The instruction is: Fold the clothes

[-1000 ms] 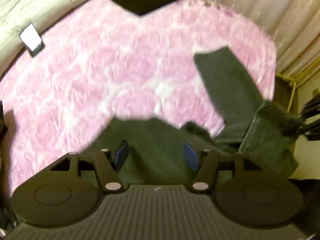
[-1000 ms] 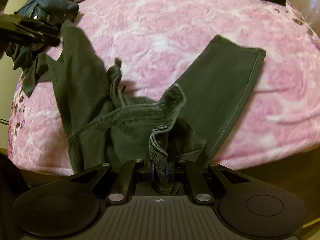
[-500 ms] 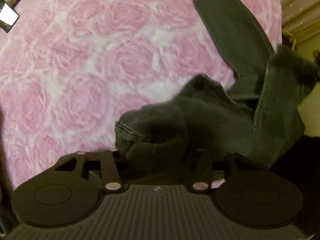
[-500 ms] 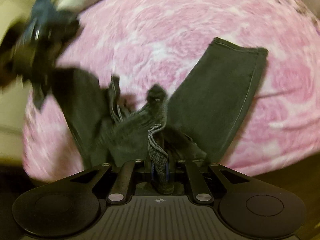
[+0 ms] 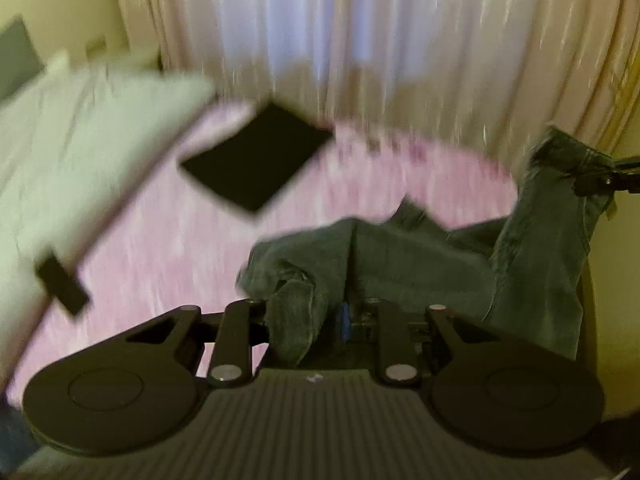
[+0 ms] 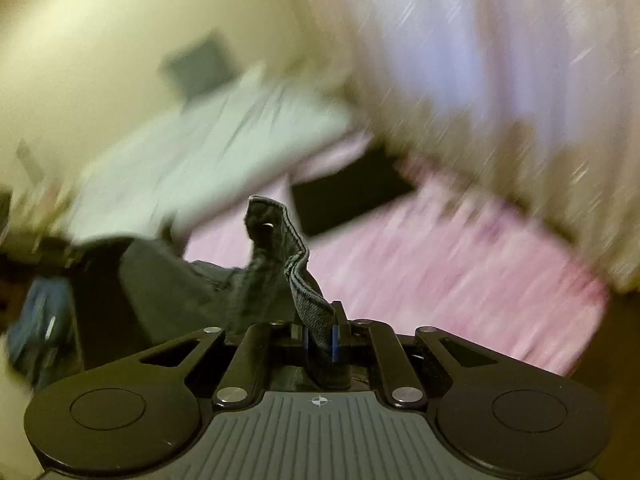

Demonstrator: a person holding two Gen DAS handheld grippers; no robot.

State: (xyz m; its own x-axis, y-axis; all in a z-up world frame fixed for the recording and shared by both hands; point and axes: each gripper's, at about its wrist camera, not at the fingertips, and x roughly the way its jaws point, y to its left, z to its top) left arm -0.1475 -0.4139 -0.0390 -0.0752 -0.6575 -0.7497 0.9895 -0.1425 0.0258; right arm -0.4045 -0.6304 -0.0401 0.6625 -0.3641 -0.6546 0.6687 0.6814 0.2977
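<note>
Dark grey jeans (image 5: 420,264) hang between both grippers above a pink rose-patterned bed (image 5: 168,248). My left gripper (image 5: 316,320) is shut on a bunched part of the jeans' waist. My right gripper (image 6: 320,344) is shut on the jeans' waistband (image 6: 296,264), which stands up with a button at its top. The right gripper also shows in the left wrist view (image 5: 608,180) at the far right, holding the other end of the waist. The trouser legs are mostly hidden below. Both views are motion-blurred.
A black folded garment (image 5: 256,156) lies at the far side of the bed, also in the right wrist view (image 6: 352,196). A pale pillow (image 5: 88,136) lies at the left. Curtains (image 5: 360,40) hang behind the bed. A dark phone-like object (image 5: 62,284) lies at the left.
My left gripper has closed on the jeans' waist. Both grippers have tilted up and lifted the jeans off the bed, so the views now face the curtains and pillow.
</note>
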